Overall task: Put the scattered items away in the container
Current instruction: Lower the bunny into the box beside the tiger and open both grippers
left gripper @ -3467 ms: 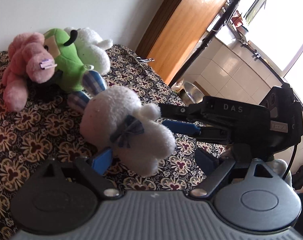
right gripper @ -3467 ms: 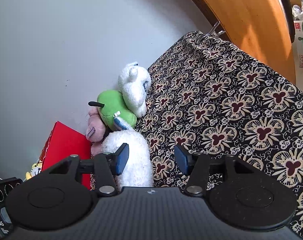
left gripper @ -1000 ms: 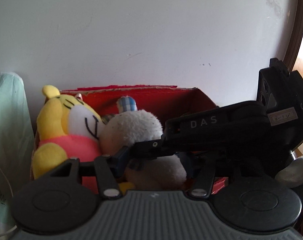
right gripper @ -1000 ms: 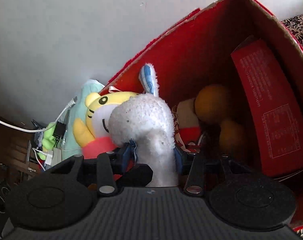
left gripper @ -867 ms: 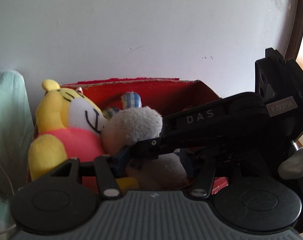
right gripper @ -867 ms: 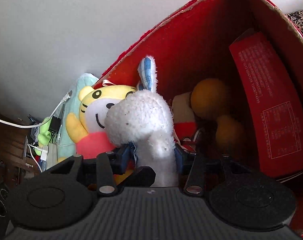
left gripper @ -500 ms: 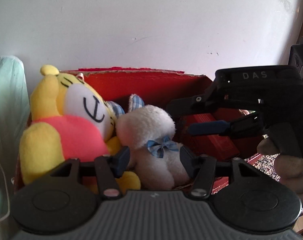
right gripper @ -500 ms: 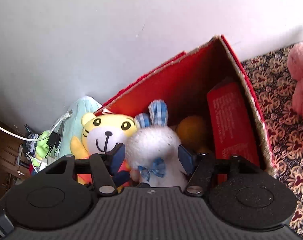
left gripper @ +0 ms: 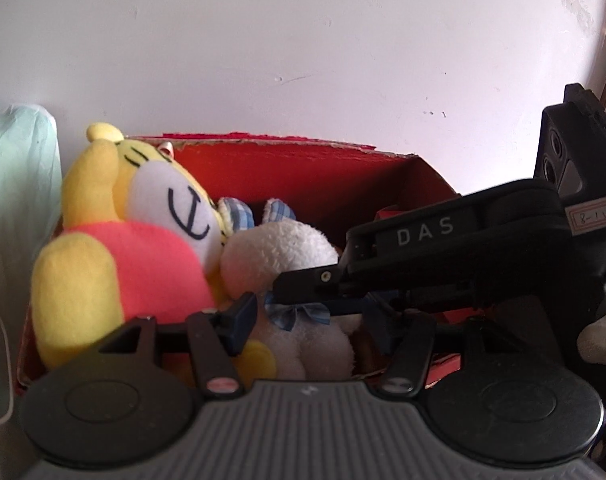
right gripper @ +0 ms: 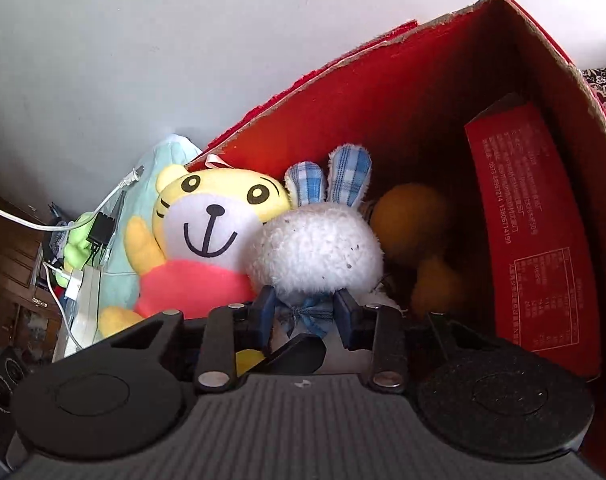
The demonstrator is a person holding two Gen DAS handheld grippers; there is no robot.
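The white rabbit point(right gripper: 323, 254) sits upright inside the red box point(right gripper: 387, 92), pressed against the yellow tiger point(right gripper: 207, 216) on its left, with an orange toy point(right gripper: 411, 216) behind it on the right and a red carton point(right gripper: 535, 232) standing against the box's right wall. The right gripper point(right gripper: 306, 314) reaches in low at the rabbit's neck: its two blue fingers point(right gripper: 265, 312) flank the blue bow point(right gripper: 309, 314) just under the round head, and they are closing, with the neck and bow between them; they look to be pinching the plush there. In the left wrist view the right gripper comes in from the right side across the rabbit's chest. The left gripper point(left gripper: 311, 318) points into the box from the front; its fingers point(left gripper: 241, 316) are spread on either side of the rabbit's lower body and are opening, the left one just beside the rabbit's body and the tiger's red shirt, the right one partly hidden behind the other gripper. A pale green cloth point(left gripper: 15, 184) hangs beside the box on the left.
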